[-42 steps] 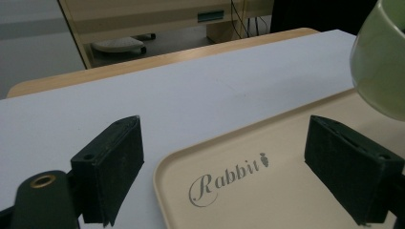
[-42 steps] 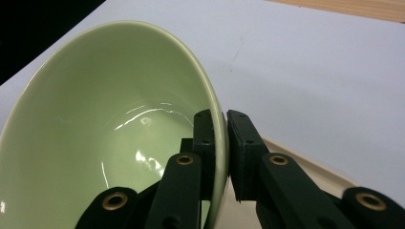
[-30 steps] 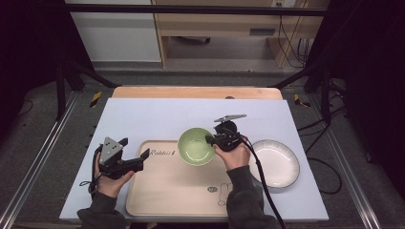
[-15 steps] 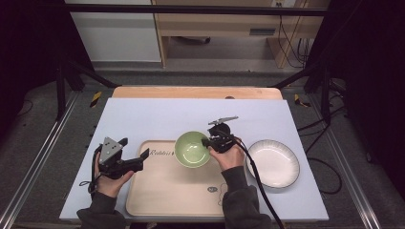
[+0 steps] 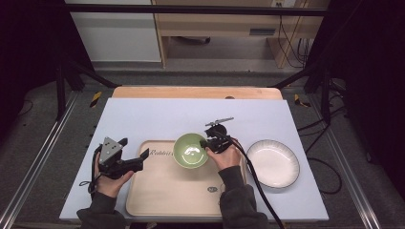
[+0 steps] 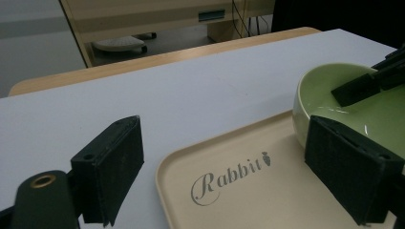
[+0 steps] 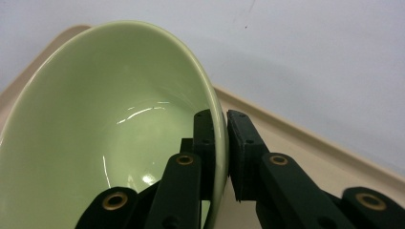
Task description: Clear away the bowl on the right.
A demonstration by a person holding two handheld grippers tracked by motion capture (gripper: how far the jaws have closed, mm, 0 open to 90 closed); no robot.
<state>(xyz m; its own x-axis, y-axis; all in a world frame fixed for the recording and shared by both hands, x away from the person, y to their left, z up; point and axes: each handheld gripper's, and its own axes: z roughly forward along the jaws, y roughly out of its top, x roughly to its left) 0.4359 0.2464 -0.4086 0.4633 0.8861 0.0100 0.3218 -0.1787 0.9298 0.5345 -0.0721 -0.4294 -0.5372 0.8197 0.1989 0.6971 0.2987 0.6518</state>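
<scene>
Right gripper [image 5: 206, 143] clamped on green bowl [image 5: 190, 150] rim, one jaw inside, one outside; bowl over tray [image 5: 162, 191] far edge. Left gripper [image 5: 141, 157] wide open, empty, at tray's left edge.

Bowl [image 5: 190, 150] over tray [image 5: 162, 191]; plate [image 5: 272, 163] right of tray.

Overhead light, even on the table [image 5: 143, 114]; surroundings fall to black. Soft shadows only. White glare streaks inside the green bowl [image 7: 95, 143]. Near jaws slightly soft in both gripper views. Overall mildly grainy.
</scene>
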